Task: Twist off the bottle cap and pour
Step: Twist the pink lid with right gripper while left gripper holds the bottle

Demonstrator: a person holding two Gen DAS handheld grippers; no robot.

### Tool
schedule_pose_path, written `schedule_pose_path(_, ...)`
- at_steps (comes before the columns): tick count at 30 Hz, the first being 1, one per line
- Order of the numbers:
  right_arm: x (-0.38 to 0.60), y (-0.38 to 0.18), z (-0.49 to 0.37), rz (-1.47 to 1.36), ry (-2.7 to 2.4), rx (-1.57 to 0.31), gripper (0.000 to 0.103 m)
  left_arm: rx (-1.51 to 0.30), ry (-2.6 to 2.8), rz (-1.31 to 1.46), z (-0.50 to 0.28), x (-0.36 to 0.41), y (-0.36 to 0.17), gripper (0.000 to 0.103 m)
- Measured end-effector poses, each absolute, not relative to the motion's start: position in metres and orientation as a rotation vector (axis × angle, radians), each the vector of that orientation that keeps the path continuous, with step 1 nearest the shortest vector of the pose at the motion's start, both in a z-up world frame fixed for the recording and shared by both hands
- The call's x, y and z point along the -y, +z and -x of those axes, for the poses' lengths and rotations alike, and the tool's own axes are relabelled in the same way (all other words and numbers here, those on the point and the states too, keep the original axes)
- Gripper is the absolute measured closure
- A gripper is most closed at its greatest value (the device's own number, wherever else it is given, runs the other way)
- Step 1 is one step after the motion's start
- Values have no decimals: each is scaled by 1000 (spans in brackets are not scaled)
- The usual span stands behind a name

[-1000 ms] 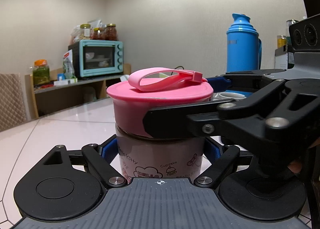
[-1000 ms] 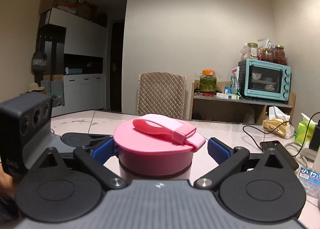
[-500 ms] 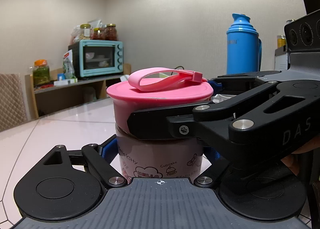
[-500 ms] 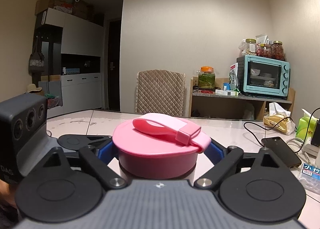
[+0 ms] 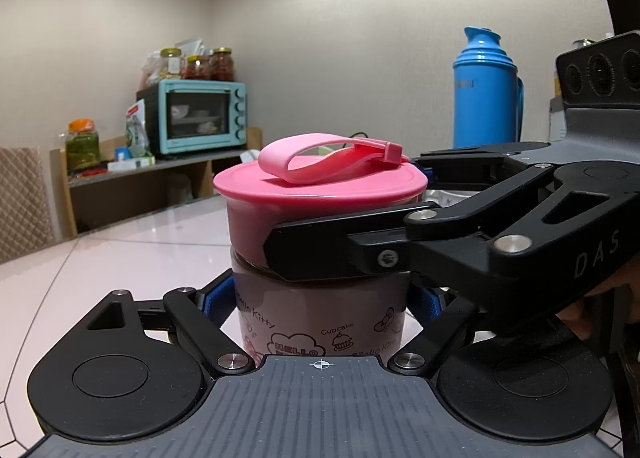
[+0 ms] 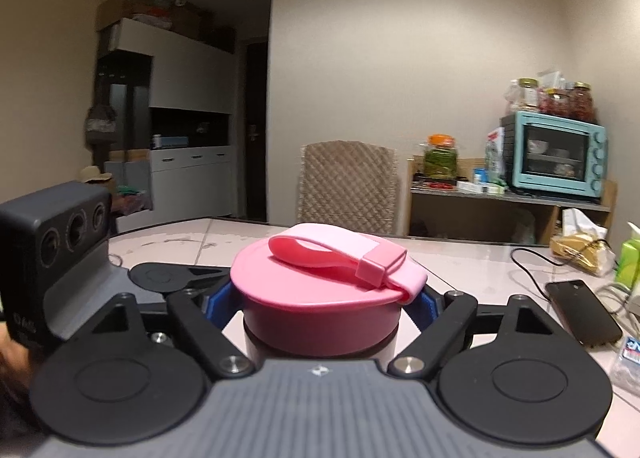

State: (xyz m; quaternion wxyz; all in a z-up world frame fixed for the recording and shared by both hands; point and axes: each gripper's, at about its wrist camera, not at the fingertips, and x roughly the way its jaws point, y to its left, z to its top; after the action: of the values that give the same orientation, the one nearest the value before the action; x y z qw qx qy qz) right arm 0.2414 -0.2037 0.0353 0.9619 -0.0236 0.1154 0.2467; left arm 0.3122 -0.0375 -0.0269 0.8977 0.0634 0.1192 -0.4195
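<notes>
The bottle is cut off below by the left gripper's body, its base unseen; the right gripper's near finger covers the seam under the cap. In the right wrist view, background left of the jaws is blurred

1. Your bottle has a pale pink body with small cartoon drawings and printed words.
2. Its cap is a strong pink, and the strap on top is a lighter pink.
3. Both your grippers are black with blue pads.
4. The flask behind is bright blue.
5. The small oven is light turquoise.
6. The table is pale pink with a gloss.
</notes>
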Motion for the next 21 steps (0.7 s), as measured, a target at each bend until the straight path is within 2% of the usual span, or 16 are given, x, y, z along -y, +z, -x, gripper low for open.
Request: schedule_pose_path(21,259,40,-285,111,1003,-220,18,-245,-869,-134,-315,37,-27,13)
